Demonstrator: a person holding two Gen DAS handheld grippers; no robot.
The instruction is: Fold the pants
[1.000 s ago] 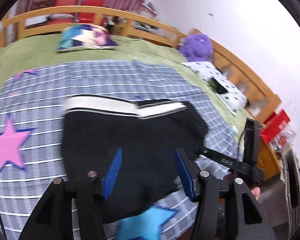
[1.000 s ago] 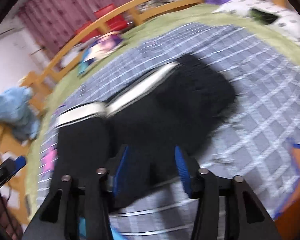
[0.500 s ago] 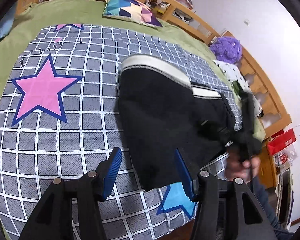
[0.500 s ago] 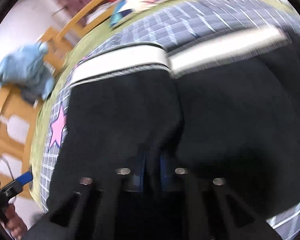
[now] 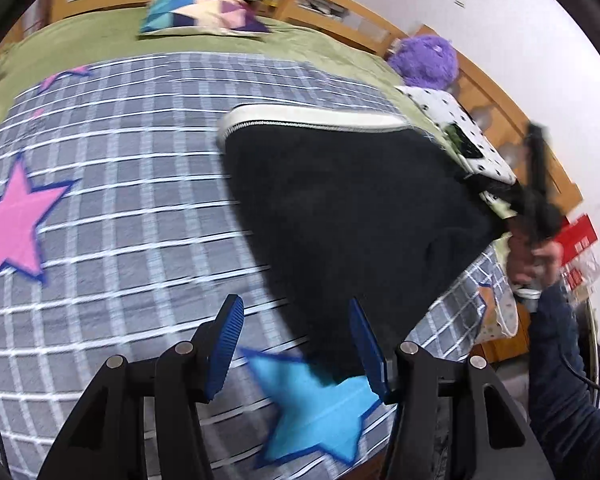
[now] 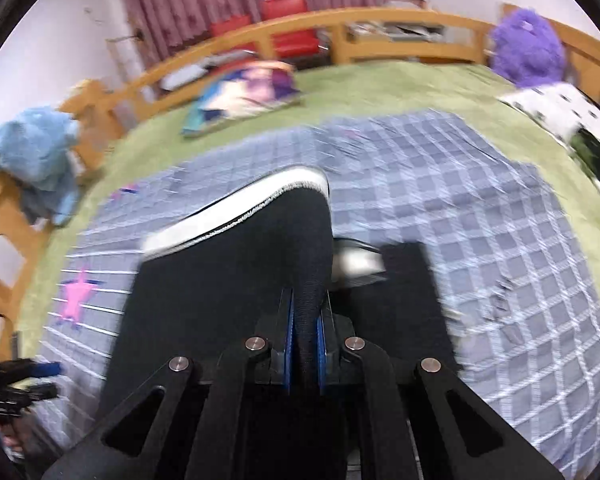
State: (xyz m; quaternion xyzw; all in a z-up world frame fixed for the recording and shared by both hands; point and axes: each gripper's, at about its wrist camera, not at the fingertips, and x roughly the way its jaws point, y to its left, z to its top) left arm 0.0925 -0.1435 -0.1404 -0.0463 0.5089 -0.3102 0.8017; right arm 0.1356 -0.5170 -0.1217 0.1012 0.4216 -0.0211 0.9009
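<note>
The black pants (image 5: 340, 208) with a white waistband (image 5: 312, 118) lie on the grey checked blanket (image 5: 120, 184). My left gripper (image 5: 296, 344) is open and empty, low over the blanket at the pants' near edge. My right gripper (image 6: 305, 322) is shut on a fold of the black pants (image 6: 236, 280) and lifts it; the waistband (image 6: 236, 212) rises ahead of it. In the left wrist view the right gripper (image 5: 536, 200) shows at the pants' right corner.
A colourful pillow (image 5: 204, 18) lies at the far side of the green bedspread (image 5: 100, 48). A purple plush (image 5: 428, 60) and a spotted cushion (image 5: 460, 132) sit at the right. A wooden bed rail (image 6: 380, 28) runs around. A blue cloth (image 6: 36, 152) hangs at the left.
My right gripper closed on the pants and has lifted and pulled one half up. My left gripper swung over the blanket and stays open.
</note>
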